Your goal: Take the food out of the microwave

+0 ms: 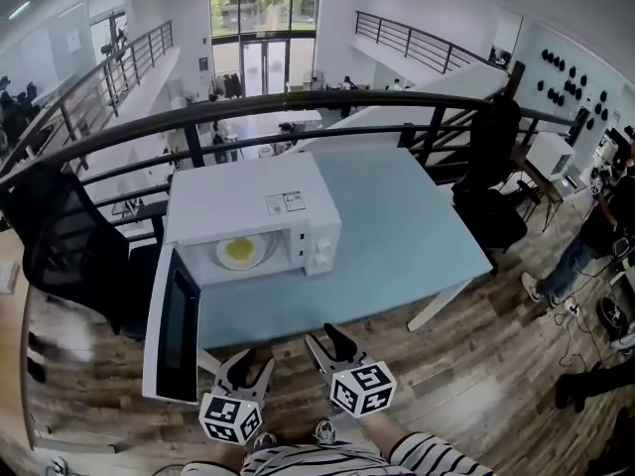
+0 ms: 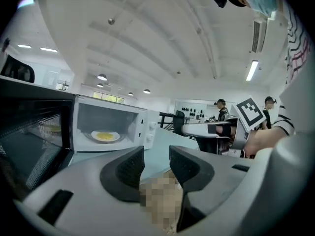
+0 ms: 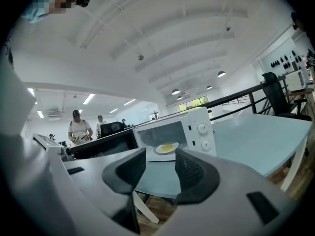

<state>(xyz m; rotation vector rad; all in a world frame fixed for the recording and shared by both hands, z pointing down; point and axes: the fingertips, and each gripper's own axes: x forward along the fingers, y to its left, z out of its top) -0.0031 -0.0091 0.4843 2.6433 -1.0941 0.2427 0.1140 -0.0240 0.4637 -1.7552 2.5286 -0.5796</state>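
Standing open in the frame's centre, the microwave (image 1: pixel 253 216) has its door (image 1: pixel 171 330) swung wide; the plate of food (image 1: pixel 241 253) sits inside. The left tongs (image 1: pixel 252 365) and right tongs (image 1: pixel 328 345) hover at the lower edge, both gaping and empty. Reaching in and lifting out look wholly undone.

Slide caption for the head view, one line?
The microwave on the table, door open, plate of food inside; left gripper and right gripper hover open and empty in front.

R gripper (image 3: pixel 161 170) jaws apart, microwave (image 3: pixel 202 132) open, food (image 3: pixel 167 147) inside
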